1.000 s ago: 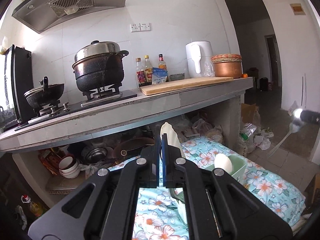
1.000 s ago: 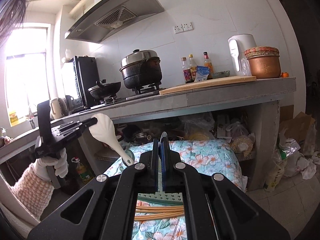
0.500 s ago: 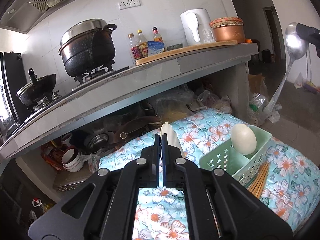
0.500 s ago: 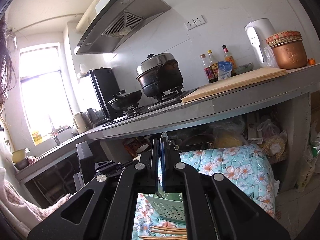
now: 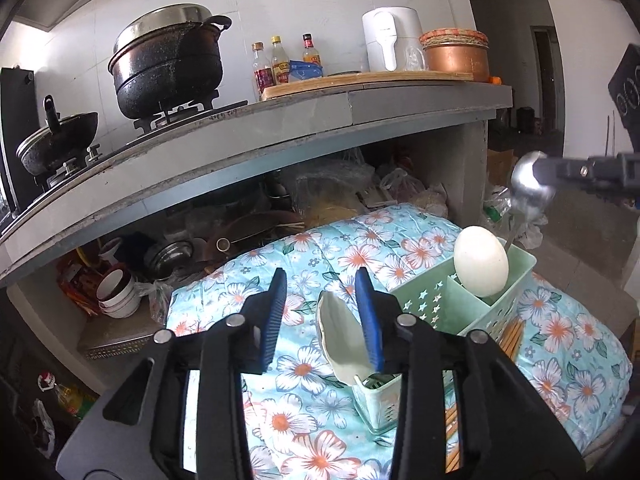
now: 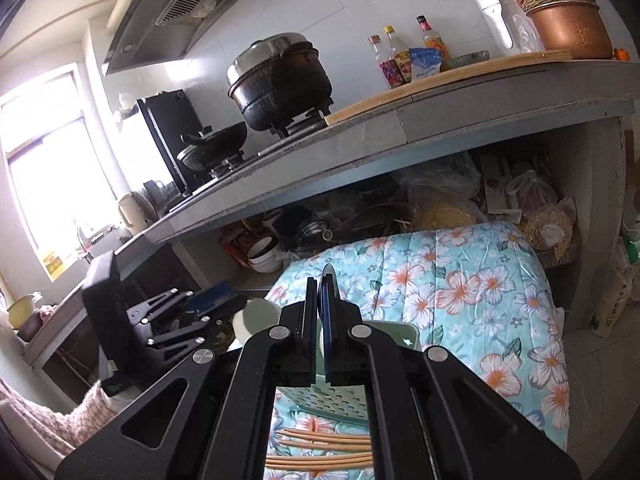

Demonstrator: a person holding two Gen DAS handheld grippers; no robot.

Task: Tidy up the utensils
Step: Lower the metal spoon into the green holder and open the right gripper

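A green plastic utensil caddy stands on the floral cloth. A white ceramic spoon stands bowl up in its near compartment, between the fingers of my open left gripper. A second white spoon stands in the far compartment. My right gripper is shut on a metal spoon, whose handle reaches down into the caddy's far end. Wooden chopsticks lie on the cloth beside the caddy.
A grey stone counter overhangs the cloth, with a black pot, bottles and a kettle on it. Bowls and bags are stored underneath.
My left gripper has opened and let go of the white spoon, which now stands in the caddy. My right gripper has brought the metal spoon lower, with its handle in the caddy.
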